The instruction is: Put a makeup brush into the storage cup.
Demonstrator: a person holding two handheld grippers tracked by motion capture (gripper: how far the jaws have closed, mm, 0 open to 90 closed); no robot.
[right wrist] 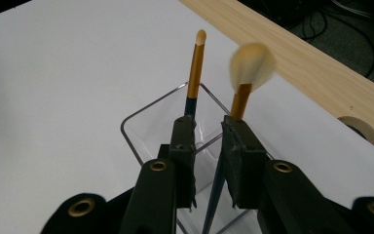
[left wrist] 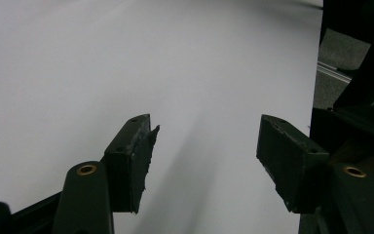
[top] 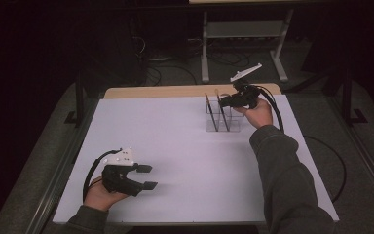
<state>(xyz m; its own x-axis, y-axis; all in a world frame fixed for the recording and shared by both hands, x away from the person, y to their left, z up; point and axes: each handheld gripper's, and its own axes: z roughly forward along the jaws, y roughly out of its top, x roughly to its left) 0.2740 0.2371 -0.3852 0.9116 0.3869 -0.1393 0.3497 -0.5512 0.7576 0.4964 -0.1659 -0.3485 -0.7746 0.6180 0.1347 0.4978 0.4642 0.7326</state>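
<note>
Standing in clear square holder [right wrist: 141, 127]: gold-ferruled fluffy brush [right wrist: 250, 73], slim brush [right wrist: 196, 68].

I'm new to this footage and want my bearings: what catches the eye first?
Two makeup brushes stand in a clear holder at the table's far right: a slim one and a fluffy one. The right gripper hangs over it, the fluffy brush's handle between its jaws. The left gripper rests open, near left.

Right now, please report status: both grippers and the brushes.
Left gripper open, idle over the table. Right gripper slightly apart around fluffy brush in clear holder. Thin brush stands beside. Nothing blocking.
</note>
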